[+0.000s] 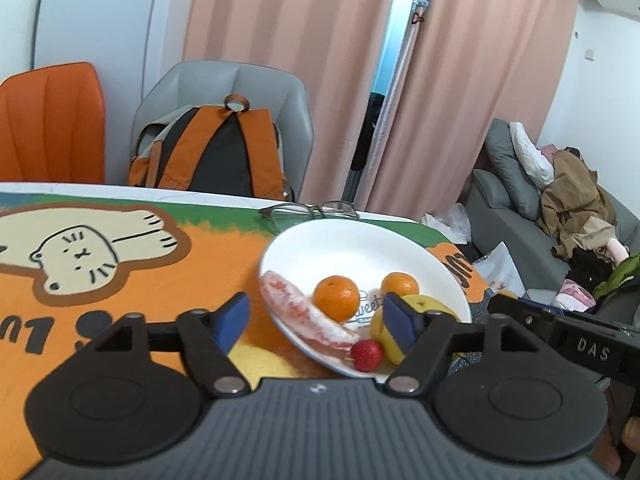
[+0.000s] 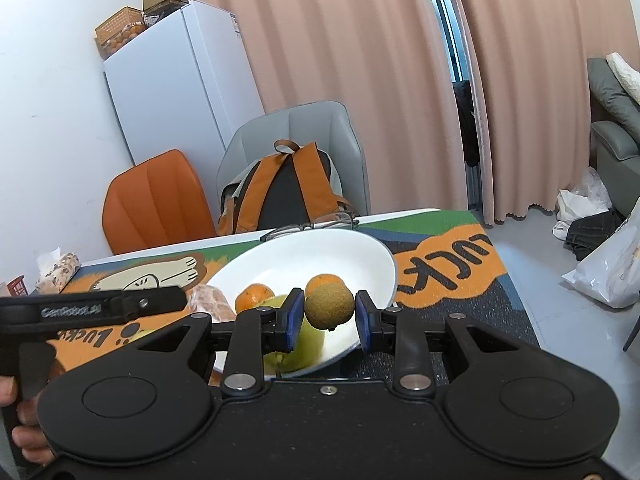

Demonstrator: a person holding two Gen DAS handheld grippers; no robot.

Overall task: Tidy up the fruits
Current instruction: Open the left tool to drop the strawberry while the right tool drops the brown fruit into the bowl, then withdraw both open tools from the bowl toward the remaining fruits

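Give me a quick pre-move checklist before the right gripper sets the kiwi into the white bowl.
1. Grip on kiwi: ok, the right gripper has it clamped between both blue pads.
2. Kiwi positioned over the white bowl: ok, it hangs above the near rim.
3. Free landing spot: ok, the far half of the bowl is bare; two oranges, a yellow-green fruit, a peeled pomelo segment and a strawberry crowd the near half.
4. Left gripper out of the way: not ok, open and empty but hovering at the bowl's near edge.
5. Glasses behind the bowl: ok, clear of the drop.
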